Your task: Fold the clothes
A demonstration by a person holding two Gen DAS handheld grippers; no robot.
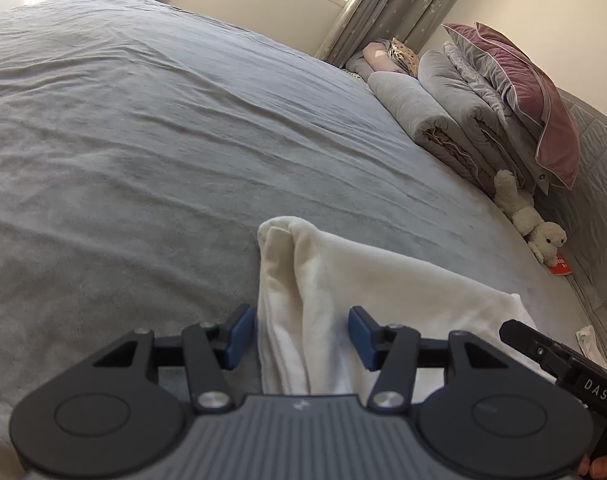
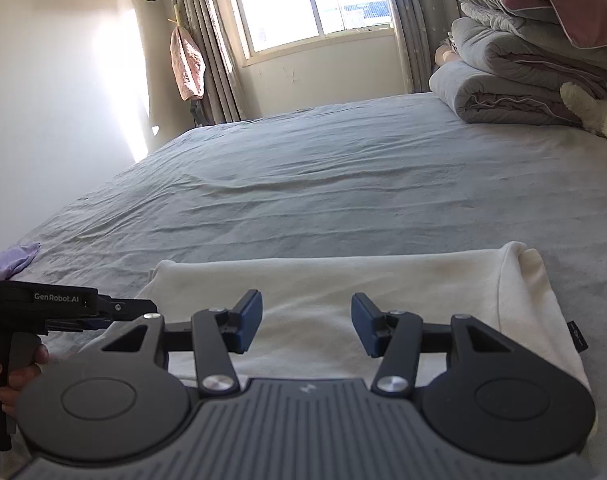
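Setting: a bedroom, with a wide bed (image 2: 303, 184) under a grey sheet filling most of both views and a sunlit window (image 2: 315, 0) sitting at the top centre of the right wrist view

Garment: a cream-white garment (image 2: 343, 292) is lying on the sheet at the bottom of both frames, already gathered into a compact block with doubled layers showing along its edges, so it is looking at least partly folded

Garment edge: in the left wrist view a rolled, layered end (image 1: 287, 248) is pointing up the frame, just right of centre

Left hand-held gripper: the left hand-held gripper (image 1: 299, 336) is hovering low over that layered end with its blue pads spread wide on either side of the cloth, pinching nothing; the straddling stance is suggesting either a grasp being lined up or a release just made

Right hand-held gripper: the right hand-held gripper (image 2: 306, 326) is hanging over the flat middle of the garment, its pads likewise standing well apart and holding nothing

Hand: fingers (image 2: 11, 376) are wrapping the left tool's handle at the lower left of the right wrist view

Bedding: folded grey quilts (image 1: 455, 120) and a mauve pillow (image 1: 531, 96) are stacked at the right, keeping the middle of the bed free for folding

Toy: a white plush toy (image 1: 531, 220) is lying beside the quilts

Stage: whether more folds are coming cannot be told
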